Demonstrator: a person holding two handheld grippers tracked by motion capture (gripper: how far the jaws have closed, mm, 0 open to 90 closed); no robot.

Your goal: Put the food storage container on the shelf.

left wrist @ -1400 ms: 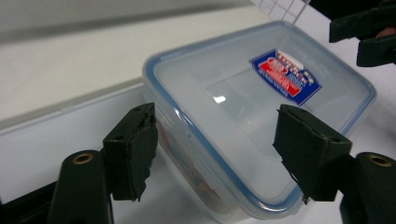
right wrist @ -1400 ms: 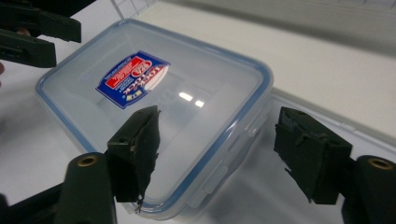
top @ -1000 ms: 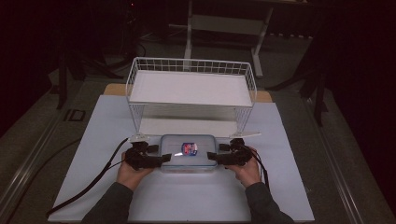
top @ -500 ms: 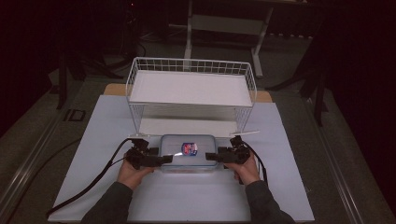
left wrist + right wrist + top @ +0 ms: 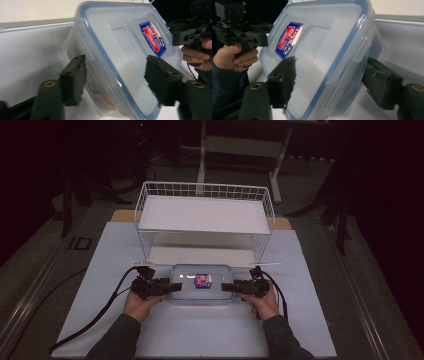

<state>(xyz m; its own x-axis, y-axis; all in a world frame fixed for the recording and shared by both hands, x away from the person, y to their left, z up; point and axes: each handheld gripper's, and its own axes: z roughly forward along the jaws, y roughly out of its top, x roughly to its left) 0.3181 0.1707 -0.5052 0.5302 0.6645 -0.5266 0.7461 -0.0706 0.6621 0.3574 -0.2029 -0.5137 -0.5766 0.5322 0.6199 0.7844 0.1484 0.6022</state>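
Clear plastic, blue-rimmed and lidded, the food container (image 5: pixel 201 282) lies on the white mat (image 5: pixel 100 270) near the front edge of the desk (image 5: pixel 120 215), midway between its left and right edges, a red-and-blue label (image 5: pixel 202 280) on its lid. At its left end the left gripper (image 5: pixel 172 287) straddles the short side, and in the left gripper view one of its fingers (image 5: pixel 73 80) sits against the underside wall while the other lies on the lid; the jaws have just been closing around the box, and both pads appear to press on it. At the right end the right gripper (image 5: pixel 225 287) does the same, its fingers (image 5: pixel 283 80) set one on the lid and one against the side wall, also just closing, with the container between them. Each gripper is carried in one of the person's hands, forearms entering from the front edge, black cables (image 5: pixel 100 315) trailing back across the mat. Just behind the container, toward the far edge, stands a white wire rack (image 5: pixel 205 215) with two tiers, its lower shelf just beyond the container's far side. Farther off the room is dark, with a metal stand (image 5: pixel 240 145) on the floor.
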